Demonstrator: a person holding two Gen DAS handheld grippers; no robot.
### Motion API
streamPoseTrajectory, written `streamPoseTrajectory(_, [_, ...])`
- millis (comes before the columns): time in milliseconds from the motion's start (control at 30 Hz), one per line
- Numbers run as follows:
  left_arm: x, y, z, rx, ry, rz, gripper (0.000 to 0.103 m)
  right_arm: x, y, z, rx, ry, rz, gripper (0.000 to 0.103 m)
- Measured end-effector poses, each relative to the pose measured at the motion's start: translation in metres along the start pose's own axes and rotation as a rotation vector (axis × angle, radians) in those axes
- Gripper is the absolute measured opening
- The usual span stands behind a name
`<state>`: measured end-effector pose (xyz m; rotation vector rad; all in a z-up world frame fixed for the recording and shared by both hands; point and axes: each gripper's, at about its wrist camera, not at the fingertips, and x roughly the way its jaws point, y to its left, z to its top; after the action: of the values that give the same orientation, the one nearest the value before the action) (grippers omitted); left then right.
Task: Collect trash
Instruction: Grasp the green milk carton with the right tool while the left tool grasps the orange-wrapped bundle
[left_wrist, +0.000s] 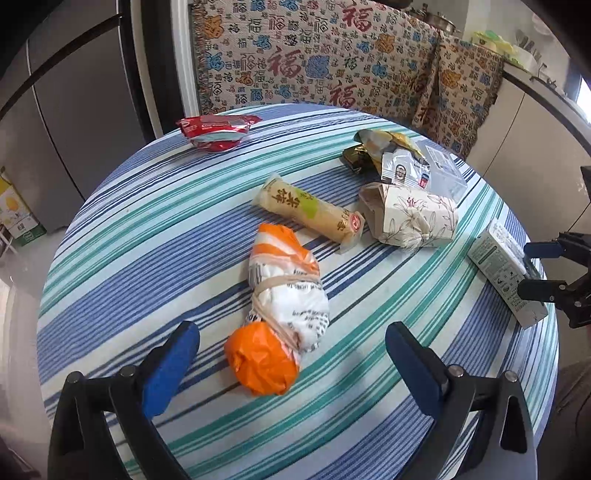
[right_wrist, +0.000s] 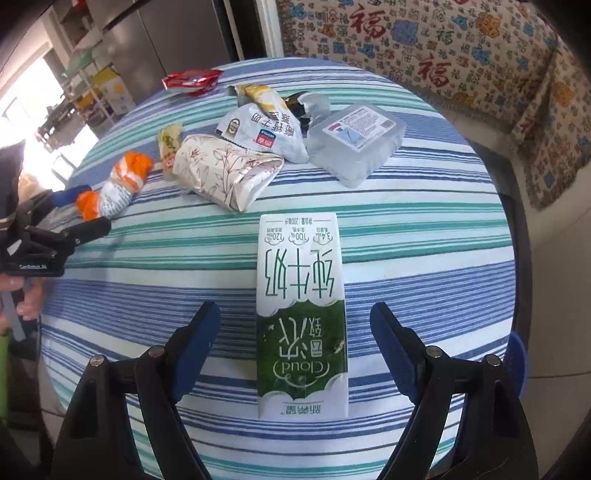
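Milk carton (right_wrist: 302, 314) lies near the table's edge (right_wrist: 511, 280), untouched between the right hand-held gripper's (right_wrist: 295, 325) wide jaws.

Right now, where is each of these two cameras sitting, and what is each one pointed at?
Left wrist view: sits on the left gripper, looking down at the orange and white bag between its open blue fingers; the right gripper shows at the edge.
Right wrist view: sits on the right gripper, looking down at the milk carton between its open fingers; a hand holds the left gripper at the left edge.
Both share the striped tablecloth, the carton and the flowered packet.
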<state>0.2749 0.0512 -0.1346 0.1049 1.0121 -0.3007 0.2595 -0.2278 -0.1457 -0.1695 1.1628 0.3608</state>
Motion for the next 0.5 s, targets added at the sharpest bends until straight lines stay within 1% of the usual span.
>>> streamPoseTrajectory(100, [0.013,-0.001,0.009,0.026,0.034,0.032,0.101,0.006,0.003,0.008,-0.006,0.042,0.000,0.082])
streamPoseTrajectory(133, [0.014,-0.002,0.011,0.031,0.037,0.046,0.099,0.008,0.004,0.010,-0.012,0.052,0.002,0.081])
streamPoseTrajectory(200, [0.013,-0.003,0.012,0.035,0.044,0.056,0.086,0.011,0.005,0.012,-0.023,0.068,-0.010,0.076])
streamPoseTrajectory(233, [0.013,-0.003,0.012,0.032,0.048,0.051,0.070,0.011,0.004,0.012,-0.020,0.071,-0.014,0.065])
streamPoseTrajectory(267, [0.013,-0.002,0.012,0.029,0.054,0.040,0.049,0.010,0.003,0.011,-0.018,0.072,-0.013,0.050])
streamPoseTrajectory(300, [0.013,-0.002,0.011,0.025,0.060,0.028,0.046,0.008,0.002,0.011,-0.014,0.069,-0.005,0.049])
streamPoseTrajectory(333, [0.011,-0.002,0.010,0.023,0.055,0.032,0.046,0.004,-0.001,0.010,-0.001,0.059,0.001,0.049])
streamPoseTrajectory(400, [0.005,-0.003,0.007,0.023,0.036,0.045,0.045,-0.008,-0.005,0.007,0.014,0.026,0.007,0.049])
streamPoseTrajectory(500, [-0.008,-0.009,0.000,0.013,0.007,0.031,0.045,-0.027,-0.010,0.003,0.037,-0.024,0.025,0.049])
